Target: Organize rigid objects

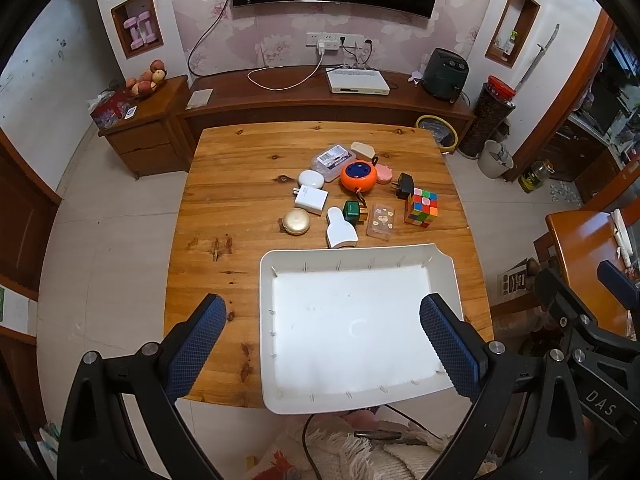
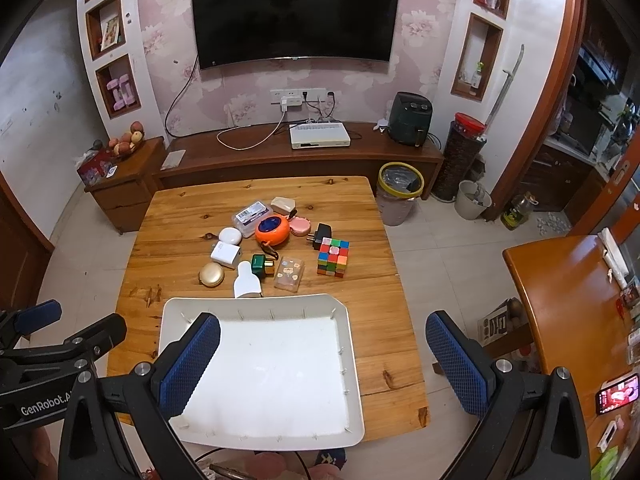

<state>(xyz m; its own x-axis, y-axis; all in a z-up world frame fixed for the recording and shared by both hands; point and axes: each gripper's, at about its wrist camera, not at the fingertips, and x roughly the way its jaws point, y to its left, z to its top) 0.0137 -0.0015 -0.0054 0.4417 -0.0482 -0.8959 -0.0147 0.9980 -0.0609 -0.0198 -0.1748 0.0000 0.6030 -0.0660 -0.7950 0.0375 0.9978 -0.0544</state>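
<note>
Nearest the cameras, both grippers hang above the near edge of the table with nothing between their jaws. The left gripper (image 1: 322, 326) and the right gripper (image 2: 326, 342) are both spread wide, with matte black frames and blue pads in a knobbly diamond grid.

Under them sits a white plastic tray (image 1: 267, 280), a shallow rectangle with rounded corners and little ribs along its walls, nothing inside. It rests on a knotty, glossy wooden table (image 1: 224, 200).

Just beyond the tray's far rim is the clutter, all loose on the wood: a white bottle-shaped piece (image 1: 340, 229) almost touching the rim, a round gold compact (image 1: 295, 221), a clear flat case (image 1: 382, 221), a green and gold block (image 1: 354, 211), a white charger (image 1: 311, 199), a colourful puzzle cube (image 1: 421, 207), a black plug adapter (image 1: 405, 186), a shiny orange round gadget (image 1: 359, 176) and a clear lidded box (image 1: 333, 159).

The right wrist view takes in the whole dark TV (image 2: 295, 16) and a lit phone (image 2: 617, 393) on a side table; the left view crops the TV.
</note>
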